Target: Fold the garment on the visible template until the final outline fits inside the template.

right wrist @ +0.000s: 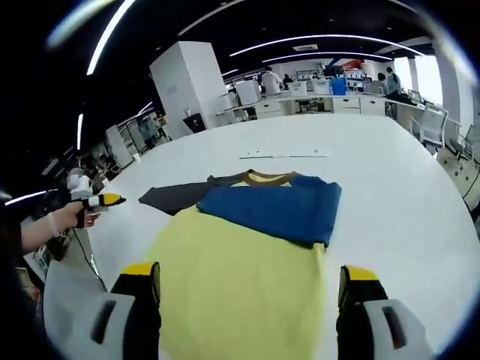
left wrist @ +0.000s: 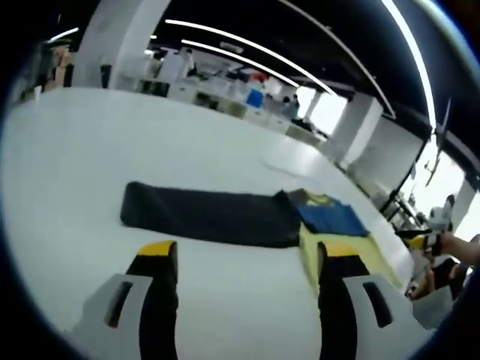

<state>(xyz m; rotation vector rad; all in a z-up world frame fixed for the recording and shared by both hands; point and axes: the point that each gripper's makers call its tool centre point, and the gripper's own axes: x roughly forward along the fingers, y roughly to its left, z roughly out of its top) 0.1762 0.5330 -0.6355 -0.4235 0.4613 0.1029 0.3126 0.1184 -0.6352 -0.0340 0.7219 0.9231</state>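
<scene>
A blue garment (right wrist: 277,202) with a yellow-brown collar and dark grey sleeves lies folded across the far end of a yellow template (right wrist: 240,292) on the white table. One dark sleeve (left wrist: 210,214) stretches out long over the bare table, off the template (left wrist: 360,251). My right gripper (right wrist: 251,274) is open above the template's near part, nothing between its fingers. My left gripper (left wrist: 247,251) is open too, hovering short of the sleeve and touching nothing. A hand holds the left gripper (right wrist: 101,200) beyond the table's left side, clear of the cloth.
The white table (right wrist: 390,172) extends well past the garment. A thin pale strip (right wrist: 285,156) lies on it behind the collar. Desks, a white pillar (right wrist: 187,82) and people stand far back. A chair (right wrist: 435,124) is at the table's right edge.
</scene>
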